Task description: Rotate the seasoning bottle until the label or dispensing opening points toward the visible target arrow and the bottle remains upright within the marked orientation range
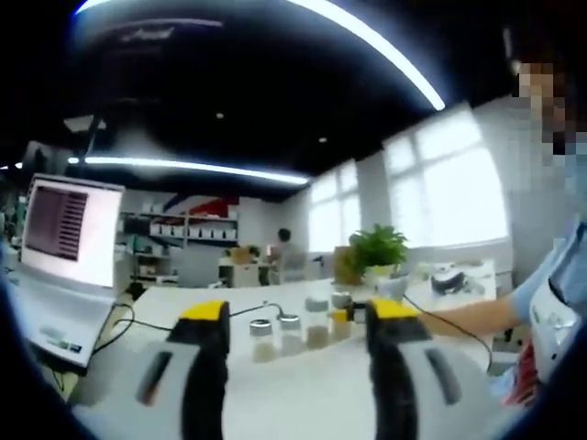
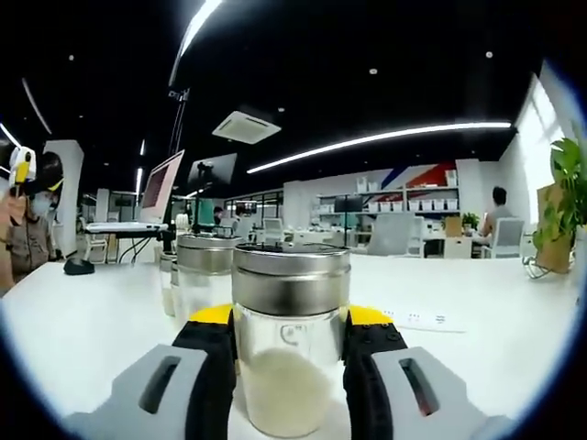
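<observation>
Your right gripper (image 2: 288,367) has the seasoning bottle (image 2: 290,339) squarely between its jaws: the yellow-tipped jaws sit against both sides of the glass just under the metal lid (image 2: 291,278), so it reads as clenched on the bottle. The bottle stands upright on the white table (image 2: 83,312), its long axis running straight up between your jaws, pale granules filling the lower part. Any turn goes about that vertical axis, so keep the wrist level as you twist.

Your left gripper (image 1: 299,344) is released, jaws wide apart and holding nothing. From it, the row of small jars (image 1: 289,332) lies straight ahead, well apart from the tips, with a potted plant (image 1: 378,247) beyond and a laptop (image 1: 62,266) off to its left side. The right gripper is plainly the nearer one and the one to do the work.

A second lidded jar (image 2: 204,275) stands just behind the held bottle to the left of your right jaws. No target arrow or marked range can be made out, and the faint mark on the glass is too small to read as a label. The dispensing opening is hidden, since the lid is seen side-on.
</observation>
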